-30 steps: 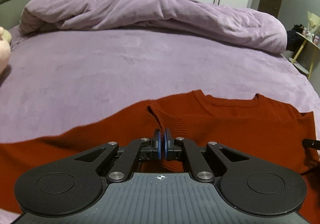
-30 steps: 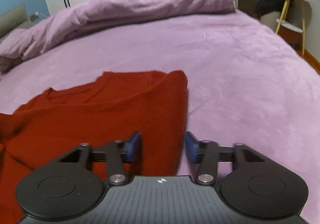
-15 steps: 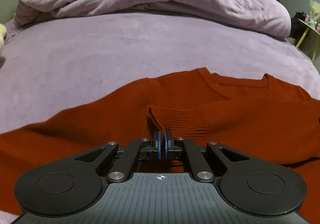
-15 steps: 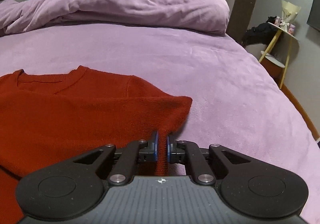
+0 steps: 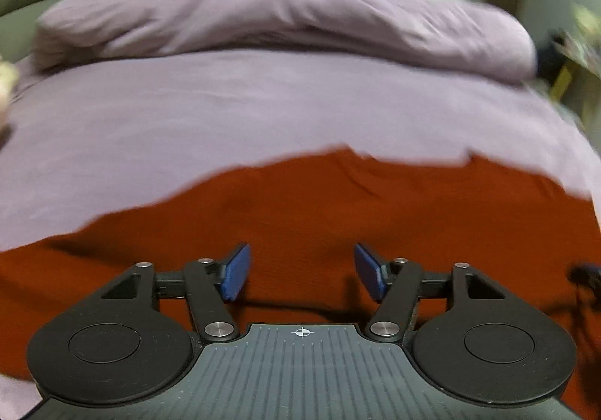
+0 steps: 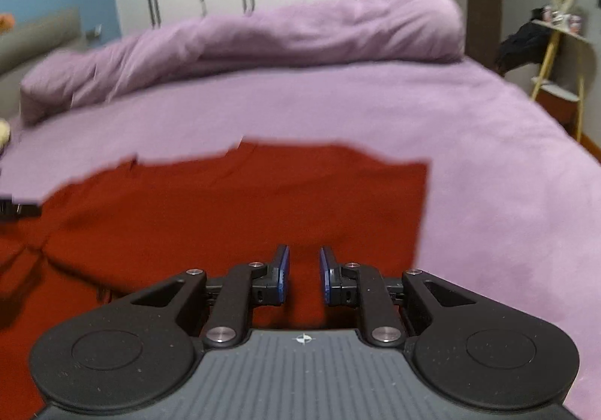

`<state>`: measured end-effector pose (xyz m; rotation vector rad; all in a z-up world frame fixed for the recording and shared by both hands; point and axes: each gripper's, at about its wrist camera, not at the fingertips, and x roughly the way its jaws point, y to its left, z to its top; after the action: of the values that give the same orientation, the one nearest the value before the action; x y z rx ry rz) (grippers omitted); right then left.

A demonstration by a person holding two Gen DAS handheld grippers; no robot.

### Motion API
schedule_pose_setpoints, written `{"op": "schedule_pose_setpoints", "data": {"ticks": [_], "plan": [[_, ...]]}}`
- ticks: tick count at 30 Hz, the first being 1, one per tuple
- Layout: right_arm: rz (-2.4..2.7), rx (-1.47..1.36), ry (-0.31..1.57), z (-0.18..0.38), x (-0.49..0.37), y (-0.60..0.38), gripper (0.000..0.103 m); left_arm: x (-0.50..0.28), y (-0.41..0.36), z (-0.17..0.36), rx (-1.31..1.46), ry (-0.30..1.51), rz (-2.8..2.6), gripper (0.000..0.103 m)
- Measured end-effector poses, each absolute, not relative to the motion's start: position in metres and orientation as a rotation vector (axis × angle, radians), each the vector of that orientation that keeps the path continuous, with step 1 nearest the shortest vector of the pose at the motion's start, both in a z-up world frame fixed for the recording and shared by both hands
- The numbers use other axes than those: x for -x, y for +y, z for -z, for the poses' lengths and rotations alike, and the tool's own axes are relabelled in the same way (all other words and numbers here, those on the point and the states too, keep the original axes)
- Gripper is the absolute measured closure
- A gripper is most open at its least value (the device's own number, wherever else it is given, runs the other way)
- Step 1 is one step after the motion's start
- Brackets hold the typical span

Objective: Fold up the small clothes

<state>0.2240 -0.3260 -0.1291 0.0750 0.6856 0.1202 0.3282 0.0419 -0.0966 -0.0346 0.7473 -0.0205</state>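
My left gripper [image 5: 299,271] has its jaws spread wide with nothing between them, and my right gripper [image 6: 303,275] is parted by a narrower gap, also holding nothing. The red sweater [image 5: 338,217] lies spread on the purple bed [image 5: 263,108] directly under and ahead of both tools; in the right view its far right corner [image 6: 417,172] sits just ahead and to the right of my fingers. Both views are blurred, so I cannot make out the collar or sleeve edges clearly. My read is that the sides look tucked in, giving a squarish outline on the right, so a first fold seems done. Left to do, I think: bring the bottom up to the collar and tidy the stack. The heaped duvet [image 6: 263,37] lies well beyond.
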Motion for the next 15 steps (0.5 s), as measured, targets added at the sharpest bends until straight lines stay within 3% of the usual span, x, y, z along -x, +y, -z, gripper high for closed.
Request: {"op": "schedule_pose_setpoints", "data": {"ticks": [3,5,6,8,10,15], "plan": [[-0.081,0.012,0.705,0.142,-0.229,-0.316,0.089,-0.336,0.034,0.114,-0.028,0.767,0.004,0.033],[-0.029,0.094,0.669,0.148,-0.228,-0.319,0.099,-0.338,0.045,0.124,-0.027,0.757,-0.025,0.032],[-0.016,0.107,0.661,0.149,-0.228,-0.325,0.103,-0.339,0.051,0.125,-0.013,0.754,-0.042,0.026],[-0.004,0.11,0.652,0.15,-0.228,-0.334,0.103,-0.341,0.065,0.124,0.021,0.763,-0.082,0.026],[0.023,0.126,0.658,0.146,-0.228,-0.335,0.103,-0.336,0.075,0.117,0.067,0.77,-0.111,0.033],[-0.04,0.001,0.615,0.117,-0.236,-0.323,0.095,-0.347,0.079,0.103,0.189,0.776,-0.062,0.032]]}}
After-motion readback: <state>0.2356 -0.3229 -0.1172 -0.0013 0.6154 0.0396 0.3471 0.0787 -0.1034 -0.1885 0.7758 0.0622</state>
